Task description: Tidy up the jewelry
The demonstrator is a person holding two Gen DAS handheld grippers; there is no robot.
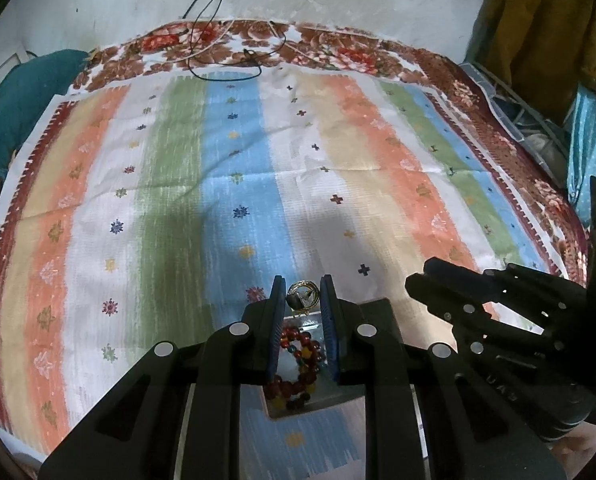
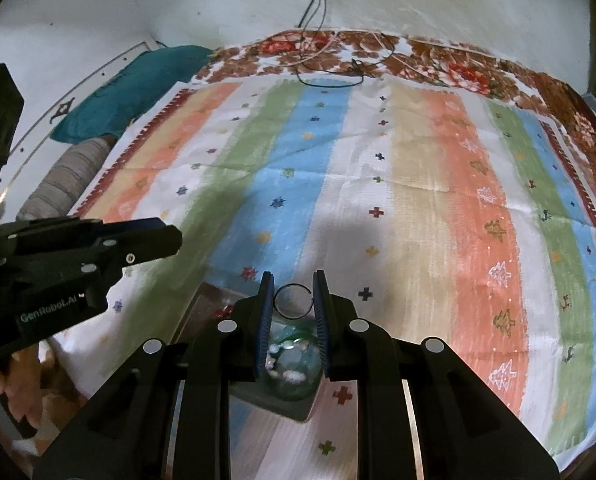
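My left gripper point(image 1: 302, 294) is shut on a gold and silver ring-like jewel point(image 1: 302, 297), held between its blue pads above a dark tray point(image 1: 374, 308). Under it in the tray lies a red and yellow bead bracelet point(image 1: 300, 364). My right gripper point(image 2: 293, 300) is shut on a thin dark wire bangle point(image 2: 293, 301), held above a greenish glass-like bead bracelet point(image 2: 293, 364) in the tray point(image 2: 273, 400). The right gripper also shows at the right of the left wrist view point(image 1: 426, 280); the left one shows at the left of the right wrist view point(image 2: 169, 236).
A striped cloth point(image 1: 237, 168) with small motifs covers a bed with a brown floral blanket point(image 1: 338, 52). Dark cables point(image 1: 225, 60) lie at the far edge by the wall. A teal cloth point(image 2: 129, 84) and a striped pillow point(image 2: 61, 180) lie at the left.
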